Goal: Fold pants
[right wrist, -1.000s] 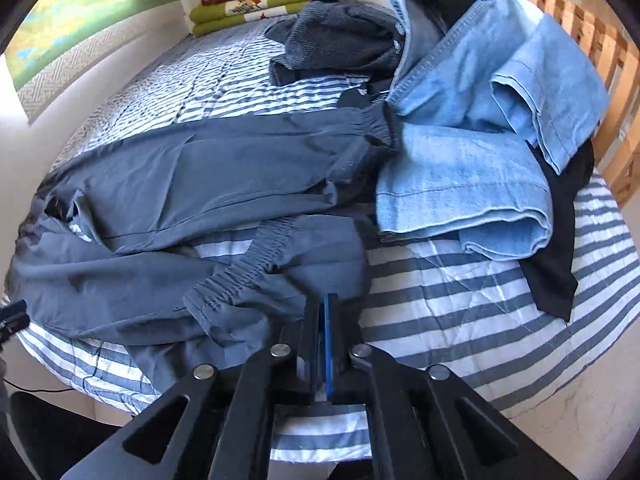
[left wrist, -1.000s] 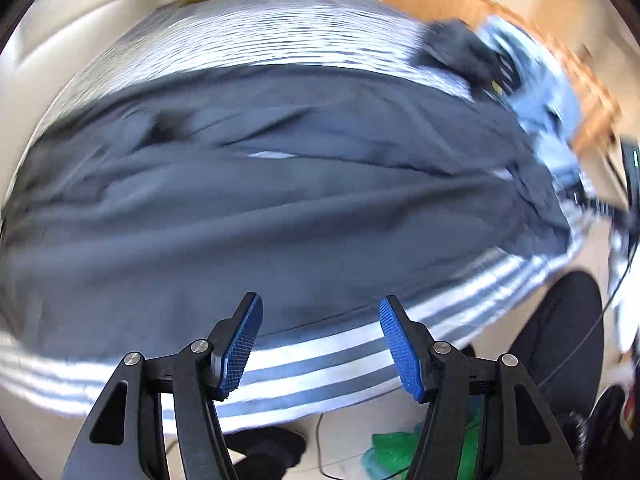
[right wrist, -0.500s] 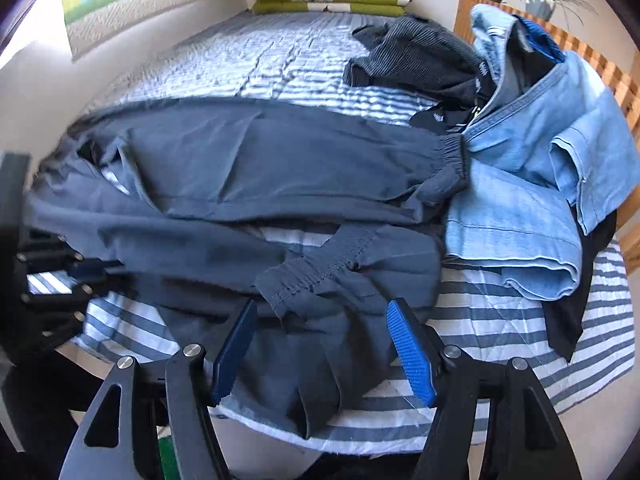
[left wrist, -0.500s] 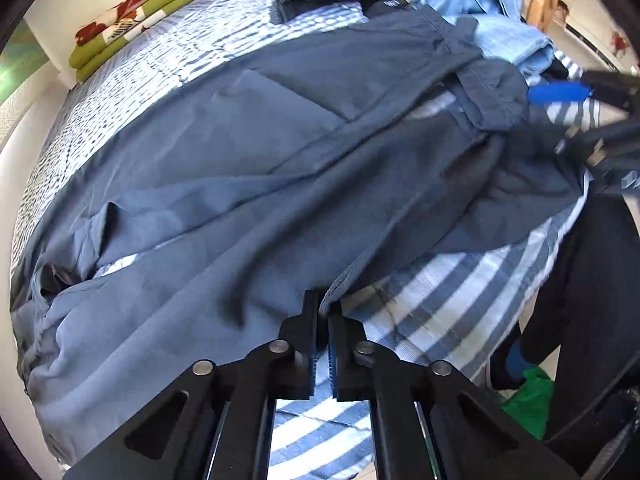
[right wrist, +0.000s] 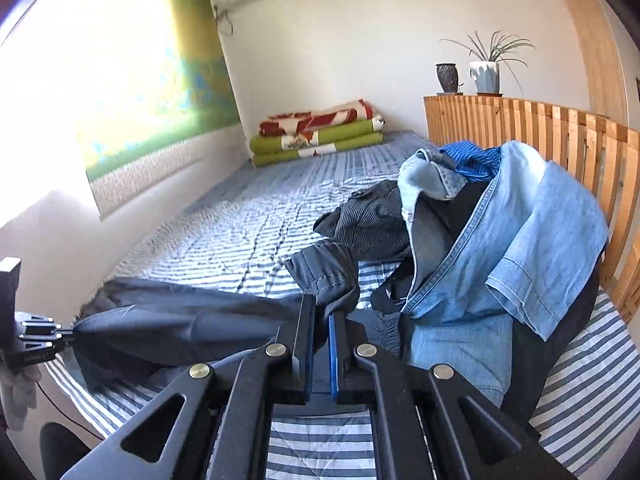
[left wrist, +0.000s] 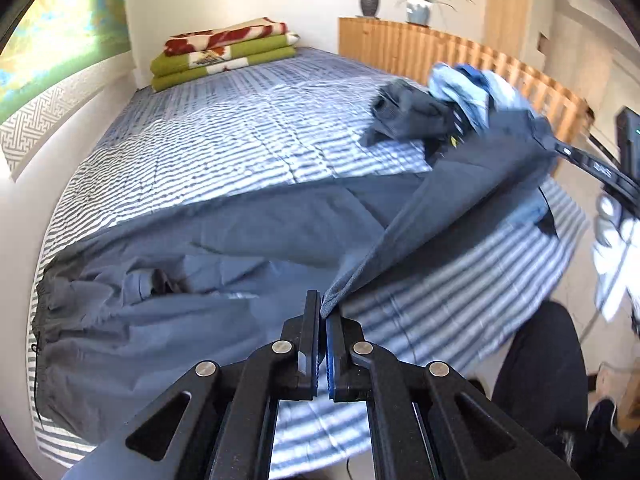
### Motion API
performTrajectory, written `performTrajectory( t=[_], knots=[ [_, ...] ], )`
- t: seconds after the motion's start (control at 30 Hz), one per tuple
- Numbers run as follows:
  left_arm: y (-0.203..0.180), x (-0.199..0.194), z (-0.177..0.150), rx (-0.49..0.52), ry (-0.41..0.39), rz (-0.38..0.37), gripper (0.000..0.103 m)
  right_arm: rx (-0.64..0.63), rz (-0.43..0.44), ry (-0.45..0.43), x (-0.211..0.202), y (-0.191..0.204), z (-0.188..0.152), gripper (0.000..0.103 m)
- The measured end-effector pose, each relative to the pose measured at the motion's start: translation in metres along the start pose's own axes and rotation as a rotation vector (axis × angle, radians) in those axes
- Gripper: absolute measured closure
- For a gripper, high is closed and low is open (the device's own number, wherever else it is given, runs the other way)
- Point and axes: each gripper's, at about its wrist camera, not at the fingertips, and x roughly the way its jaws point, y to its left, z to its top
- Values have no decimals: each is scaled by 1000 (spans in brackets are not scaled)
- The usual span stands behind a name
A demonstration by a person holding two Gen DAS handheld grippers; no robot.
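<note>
Pants (left wrist: 224, 240) (grey) on bed (left wrist: 248, 128)

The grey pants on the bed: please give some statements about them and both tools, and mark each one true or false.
1. The left tool is shut on an edge of the grey pants. True.
2. The right tool stands wide open above the cloth. False: it is shut on the pants fabric; its jaws have just been closing.
3. The light blue jeans lie heaped by the wooden slatted rail. True.
4. The folded blankets lie on top of the grey pants. False: they sit at the far end of the striped bed, apart from the pants.
5. The pants are stretched between the two tools. True.
</note>
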Motion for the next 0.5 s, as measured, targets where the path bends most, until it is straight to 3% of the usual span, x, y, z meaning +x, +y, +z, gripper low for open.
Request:
performTrajectory(
  t=[0.03, 0.07, 0.1, 0.17, 0.23, 0.33, 0.5],
  knots=[
    [-5, 2, -11, 27, 23, -6, 101, 19, 3, 16, 1, -11, -10, 86],
    [-11, 6, -25, 50, 60, -17, 101, 25, -42, 70, 7, -22, -23, 66],
    [-17, 13, -39, 71, 103, -35, 101, 35, -117, 133, 14, -32, -37, 60],
    [-31, 30, -66, 126, 189, -57, 101, 81, -241, 254, 25, -58, -69, 58],
    [-46, 48, -92, 178, 252, -52, 101, 154, -253, 318, 26, -74, -85, 58],
    [-54, 62, -112, 168, 294, -85, 101, 179, -202, 334, 20, -68, -85, 58],
    [-47, 60, -116, 142, 270, -119, 101, 47, -70, 402, 41, -3, -66, 58]
  ],
)
